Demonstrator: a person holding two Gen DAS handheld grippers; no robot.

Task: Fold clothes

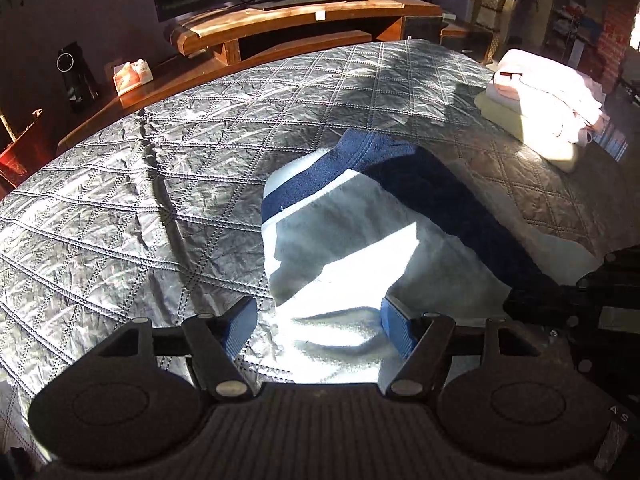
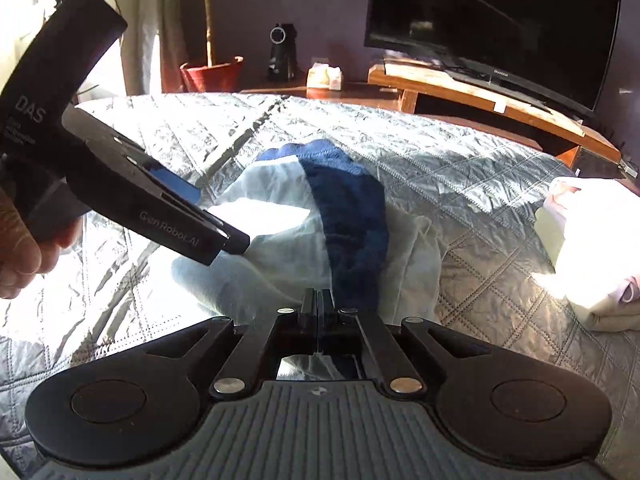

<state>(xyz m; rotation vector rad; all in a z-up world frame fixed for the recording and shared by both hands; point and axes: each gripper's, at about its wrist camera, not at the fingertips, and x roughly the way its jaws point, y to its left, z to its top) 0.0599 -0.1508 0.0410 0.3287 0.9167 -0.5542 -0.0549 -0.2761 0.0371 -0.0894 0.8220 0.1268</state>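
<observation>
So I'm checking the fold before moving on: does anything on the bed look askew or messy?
The white garment with navy trim lies bunched mid-quilt, its navy band twisted across it. The folded pile near the bed's edge looks tidy. Nothing is spilled or damaged.

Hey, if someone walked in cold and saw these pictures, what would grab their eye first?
Probably the white garment with the navy band, crumpled in bright sunlight in the middle of the grey quilted bedspread. The left hand-held gripper stands open over its near edge, while the right hand-held gripper is shut at its navy part. A folded pale stack sits at the bed's far right.
</observation>
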